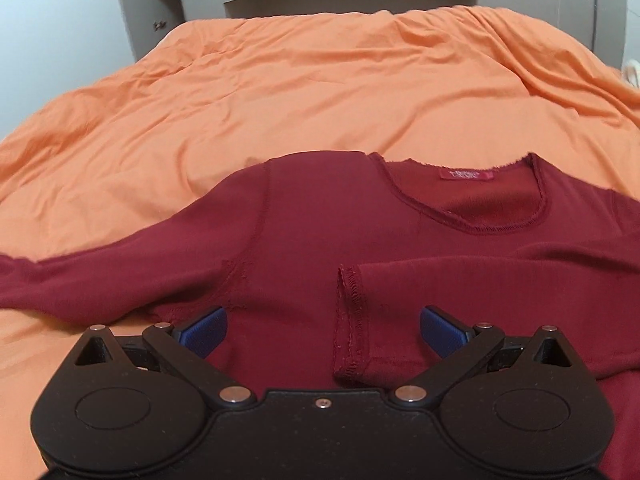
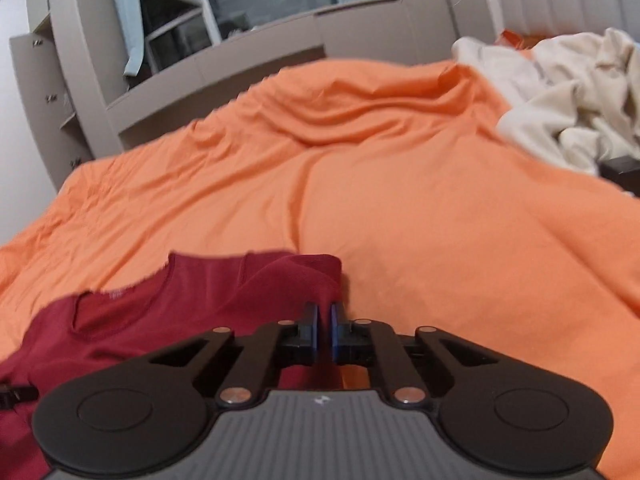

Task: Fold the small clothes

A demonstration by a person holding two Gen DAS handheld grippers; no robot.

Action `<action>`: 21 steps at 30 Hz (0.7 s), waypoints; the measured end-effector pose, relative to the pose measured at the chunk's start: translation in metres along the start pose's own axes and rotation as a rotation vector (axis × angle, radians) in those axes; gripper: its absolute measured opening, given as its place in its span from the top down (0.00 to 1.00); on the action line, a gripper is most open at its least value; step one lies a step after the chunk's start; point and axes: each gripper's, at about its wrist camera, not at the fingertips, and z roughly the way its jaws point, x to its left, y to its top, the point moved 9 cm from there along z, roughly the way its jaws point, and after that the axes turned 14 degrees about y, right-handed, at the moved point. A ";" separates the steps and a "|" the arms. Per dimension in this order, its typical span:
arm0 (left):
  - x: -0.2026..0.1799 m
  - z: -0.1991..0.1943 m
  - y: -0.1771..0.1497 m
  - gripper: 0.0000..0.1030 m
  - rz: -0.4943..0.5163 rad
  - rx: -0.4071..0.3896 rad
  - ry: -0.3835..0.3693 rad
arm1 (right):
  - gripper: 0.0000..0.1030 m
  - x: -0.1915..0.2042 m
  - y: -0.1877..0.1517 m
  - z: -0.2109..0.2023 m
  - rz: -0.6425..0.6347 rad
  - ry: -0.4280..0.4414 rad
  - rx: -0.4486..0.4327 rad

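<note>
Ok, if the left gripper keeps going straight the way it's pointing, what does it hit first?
Probably the dark red shirt: the open left gripper points down at its front, near the folded-over sleeve cuff. Depth is hard to judge, but nothing shows in between.

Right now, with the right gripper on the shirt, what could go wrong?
1. The right gripper is shut on only a thin edge of the red shirt near the shoulder; a pull could slip it free.
2. The folded sleeve lies loose across the chest; lifting that side may drag it out of place.
3. The left gripper is open over the sleeve cuff, holding nothing, so the shirt may slide on the wrinkled orange sheet.
</note>
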 end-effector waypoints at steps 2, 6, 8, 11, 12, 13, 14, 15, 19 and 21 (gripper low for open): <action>-0.005 -0.002 0.000 0.01 0.020 -0.012 -0.019 | 0.94 -0.001 0.008 -0.010 0.003 -0.027 -0.016; -0.016 0.004 -0.005 0.01 0.067 -0.003 -0.035 | 0.94 -0.009 0.002 -0.005 0.018 -0.059 0.015; -0.018 0.011 -0.010 0.00 0.080 0.024 -0.036 | 0.93 -0.014 -0.009 0.002 0.030 -0.077 0.046; -0.014 0.014 -0.010 0.01 0.044 0.046 -0.051 | 0.83 -0.014 -0.015 0.000 0.018 -0.074 0.084; -0.013 0.014 -0.010 0.01 0.035 0.048 -0.052 | 0.79 -0.011 -0.015 -0.006 -0.017 -0.070 0.089; -0.013 0.014 -0.010 0.00 0.032 0.051 -0.054 | 0.66 -0.007 -0.015 -0.013 -0.056 -0.075 0.092; -0.013 0.015 -0.010 0.00 0.032 0.054 -0.056 | 0.50 -0.002 -0.014 -0.023 -0.112 -0.091 0.095; -0.013 0.015 -0.011 0.00 0.034 0.055 -0.056 | 0.45 0.002 -0.015 -0.033 -0.163 -0.106 0.101; -0.013 0.015 -0.012 0.00 0.033 0.055 -0.056 | 0.25 0.023 -0.022 -0.059 -0.273 -0.112 0.131; -0.013 0.015 -0.011 0.00 0.030 0.057 -0.056 | 0.23 0.032 -0.040 -0.065 -0.350 -0.128 0.194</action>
